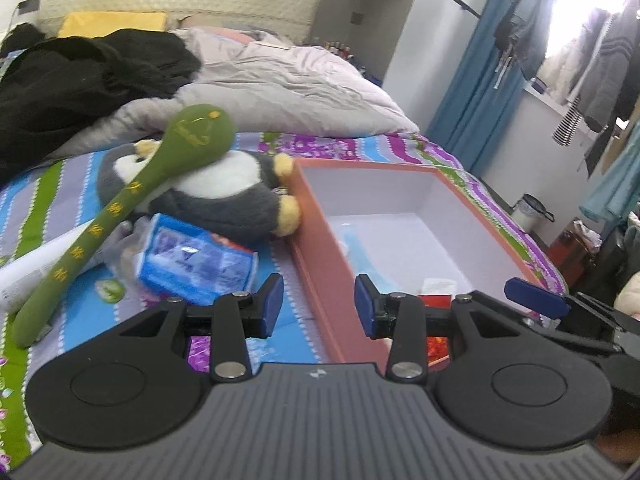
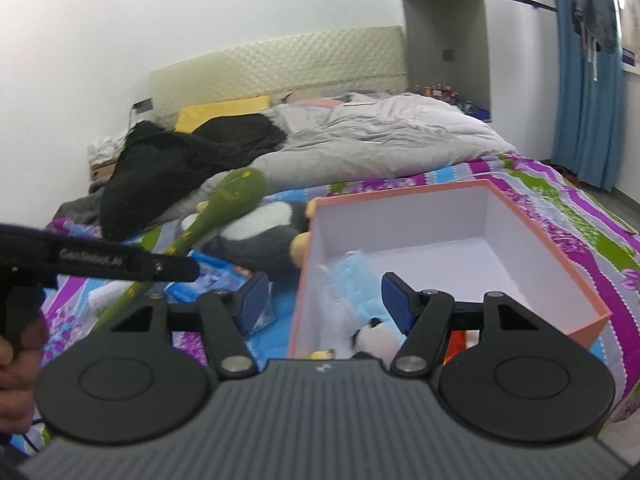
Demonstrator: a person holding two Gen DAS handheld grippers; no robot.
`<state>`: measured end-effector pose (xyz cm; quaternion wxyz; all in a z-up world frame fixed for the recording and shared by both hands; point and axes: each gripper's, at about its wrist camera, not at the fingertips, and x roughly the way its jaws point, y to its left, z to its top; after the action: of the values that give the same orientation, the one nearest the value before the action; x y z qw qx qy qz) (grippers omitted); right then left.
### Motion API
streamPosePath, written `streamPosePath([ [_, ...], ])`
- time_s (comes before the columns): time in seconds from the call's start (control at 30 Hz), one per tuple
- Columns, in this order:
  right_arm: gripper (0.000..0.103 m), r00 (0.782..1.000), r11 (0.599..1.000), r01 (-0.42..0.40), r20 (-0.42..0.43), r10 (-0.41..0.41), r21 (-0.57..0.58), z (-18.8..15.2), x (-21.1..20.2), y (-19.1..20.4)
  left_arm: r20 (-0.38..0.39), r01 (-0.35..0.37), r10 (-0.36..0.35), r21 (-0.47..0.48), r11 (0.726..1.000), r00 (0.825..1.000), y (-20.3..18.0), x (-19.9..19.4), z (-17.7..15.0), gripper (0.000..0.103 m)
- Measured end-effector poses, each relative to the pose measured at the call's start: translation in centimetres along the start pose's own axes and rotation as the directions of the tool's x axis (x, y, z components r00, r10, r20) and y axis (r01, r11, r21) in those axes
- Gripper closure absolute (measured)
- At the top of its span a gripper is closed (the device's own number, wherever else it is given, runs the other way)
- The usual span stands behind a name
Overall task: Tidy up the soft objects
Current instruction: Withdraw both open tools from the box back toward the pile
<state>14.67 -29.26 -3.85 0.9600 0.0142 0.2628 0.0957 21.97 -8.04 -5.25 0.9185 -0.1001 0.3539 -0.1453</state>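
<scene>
An open orange box with a white inside sits on the striped bedsheet; it also shows in the right wrist view. A light blue cloth and a small black-and-white plush lie in its near end. Left of the box lie a grey-and-white penguin plush, a long green plush stick leaning on it, and a blue tissue pack. My left gripper is open and empty over the box's near left wall. My right gripper is open and empty above the box's near end.
A white tube lies at the far left. A black garment and a grey duvet cover the bed's far half. Blue curtains and hanging clothes are at the right, past the bed's edge.
</scene>
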Motion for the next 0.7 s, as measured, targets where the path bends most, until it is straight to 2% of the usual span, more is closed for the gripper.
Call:
streamPosePath([
  [0.17, 0.038, 1.000, 1.000, -0.020, -0.016, 0.019, -0.020, -0.5, 0.2, 2.0, -0.002, -0.032, 0.032, -0.017, 0.999, 0.999, 1.8, -0.7, -0.3, 0.057],
  [0.7, 0.038, 0.996, 0.995, -0.055, -0.074, 0.049, -0.088, -3.2, 0.1, 7.0, -0.009, -0.073, 0.073, -0.025, 0.997, 0.997, 6.3, -3.5, -3.2, 0.057],
])
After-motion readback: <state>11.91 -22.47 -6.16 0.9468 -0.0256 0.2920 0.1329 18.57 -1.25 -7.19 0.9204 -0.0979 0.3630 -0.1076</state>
